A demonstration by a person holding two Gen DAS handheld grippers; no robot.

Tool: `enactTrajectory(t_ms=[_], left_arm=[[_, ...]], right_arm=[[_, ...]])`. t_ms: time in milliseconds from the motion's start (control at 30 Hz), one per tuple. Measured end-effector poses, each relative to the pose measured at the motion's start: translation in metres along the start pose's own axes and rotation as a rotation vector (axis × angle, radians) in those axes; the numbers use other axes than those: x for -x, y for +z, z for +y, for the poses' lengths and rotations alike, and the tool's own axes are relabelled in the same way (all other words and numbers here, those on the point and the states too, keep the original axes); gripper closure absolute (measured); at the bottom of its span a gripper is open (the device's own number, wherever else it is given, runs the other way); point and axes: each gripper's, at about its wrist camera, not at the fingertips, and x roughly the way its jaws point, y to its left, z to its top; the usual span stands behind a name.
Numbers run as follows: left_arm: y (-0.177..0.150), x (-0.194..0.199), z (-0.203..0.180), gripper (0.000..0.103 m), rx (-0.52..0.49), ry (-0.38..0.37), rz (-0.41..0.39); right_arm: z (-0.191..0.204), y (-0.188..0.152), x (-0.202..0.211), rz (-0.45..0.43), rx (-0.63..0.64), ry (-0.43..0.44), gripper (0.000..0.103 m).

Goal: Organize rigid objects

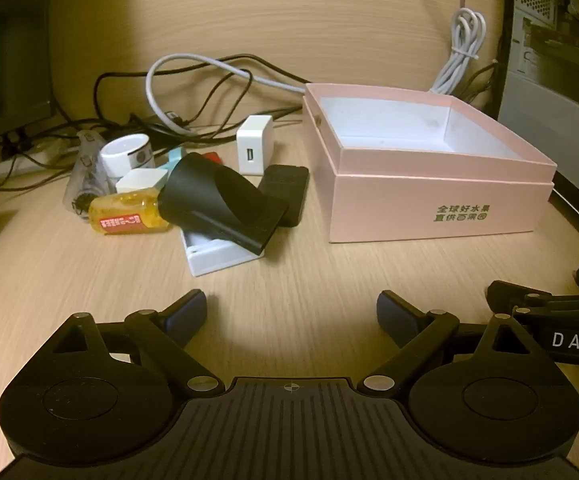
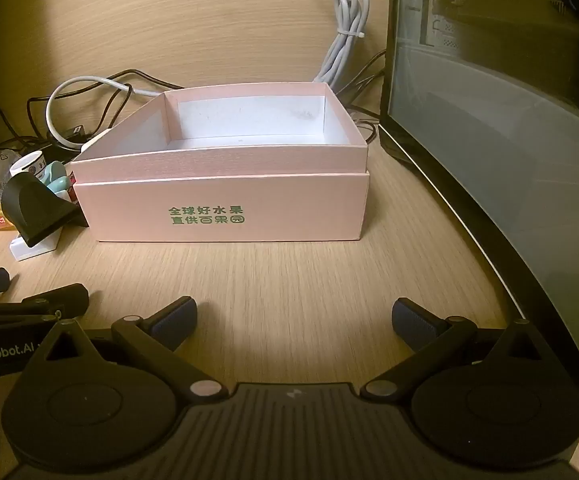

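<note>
While both the left gripper (image 1: 291, 312) and right gripper (image 2: 293, 320) hover with jaws spread wide and empty, sorting looks unstarted: the pink box (image 1: 429, 200) toward the tabletop's right edge holds nothing, and the black nozzle (image 1: 217, 204), yellow bottle (image 1: 129, 212) and white charger (image 1: 254, 148) lie heaped left of it.

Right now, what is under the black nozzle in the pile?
The black nozzle lies across an open white case, whose front end sticks out. The nozzle covers the rest of the case, so any contents are hidden.
</note>
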Motion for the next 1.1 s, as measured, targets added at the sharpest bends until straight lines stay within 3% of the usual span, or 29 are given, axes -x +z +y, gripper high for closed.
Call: enactTrajectory(t_ms=[1100], left_arm=[[-0.0006, -0.0012, 0.0009, 0.007, 0.001, -0.004, 0.002]], right_arm=[[0.0004, 0.0005, 0.0003, 0.000, 0.000, 0.000, 0.000]])
